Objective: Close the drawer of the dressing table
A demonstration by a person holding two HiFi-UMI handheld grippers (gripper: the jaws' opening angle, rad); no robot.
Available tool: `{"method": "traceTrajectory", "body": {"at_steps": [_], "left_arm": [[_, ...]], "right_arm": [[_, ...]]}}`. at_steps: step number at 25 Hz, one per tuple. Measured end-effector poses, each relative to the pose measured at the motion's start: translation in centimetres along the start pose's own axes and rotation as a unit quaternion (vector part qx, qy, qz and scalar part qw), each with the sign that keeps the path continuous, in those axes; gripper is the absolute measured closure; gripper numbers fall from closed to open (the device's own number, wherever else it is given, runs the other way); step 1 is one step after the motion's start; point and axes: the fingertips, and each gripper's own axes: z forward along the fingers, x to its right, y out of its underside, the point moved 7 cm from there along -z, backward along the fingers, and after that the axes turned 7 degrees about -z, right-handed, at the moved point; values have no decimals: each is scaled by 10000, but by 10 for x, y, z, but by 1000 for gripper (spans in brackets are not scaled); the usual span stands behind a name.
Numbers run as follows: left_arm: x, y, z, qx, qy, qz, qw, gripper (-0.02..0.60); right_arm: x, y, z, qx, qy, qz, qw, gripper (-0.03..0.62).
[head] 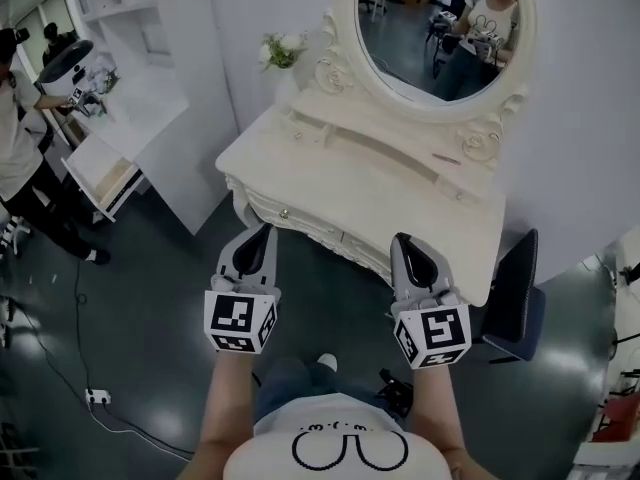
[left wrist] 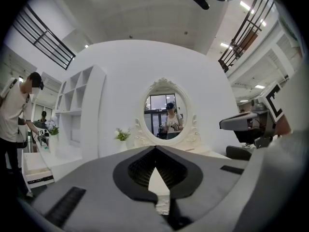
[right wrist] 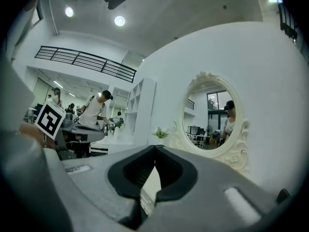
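Observation:
The white dressing table (head: 330, 183) with an oval mirror (head: 440, 28) stands ahead of me. Its carved drawer front (head: 305, 223) carries a small knob (head: 283, 212) under the tabletop's edge. How far the drawer stands out I cannot tell from above. My left gripper (head: 265, 229) points level at the front's left part, tips close to it, shut and empty. My right gripper (head: 401, 239) is beside it near the front's right part, also shut and empty. In the left gripper view the left gripper (left wrist: 155, 148) has its tips together. The right gripper (right wrist: 154, 146) looks the same in its own view.
A white shelf unit with a pulled-out drawer (head: 100, 173) stands at the left, and a person (head: 20, 158) is beside it. A dark chair (head: 515, 288) sits right of the table. A flower vase (head: 283, 53) is on the tabletop. A power strip (head: 97, 396) and cable lie on the floor.

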Motion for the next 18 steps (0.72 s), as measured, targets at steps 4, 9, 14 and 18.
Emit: {"method": "traceTrajectory", "body": {"at_steps": [4,9,14,18], "left_arm": [[-11,-3,26,-170,-38,-20,9998,583],[-31,1,72,-212,48,-9,9998,583],[-57,6,131,-333,474,-5,9983,583],[-94,4,184,-372,841,-52,9957,583]], "right_arm": [[13,3,23,-133,-12,111,9999,597],[30,15,53,-239,152,143,9995,597],[41,28,96,-441,538,244,9973,597],[44,26,155,-529,716,265,9957,597]]}}
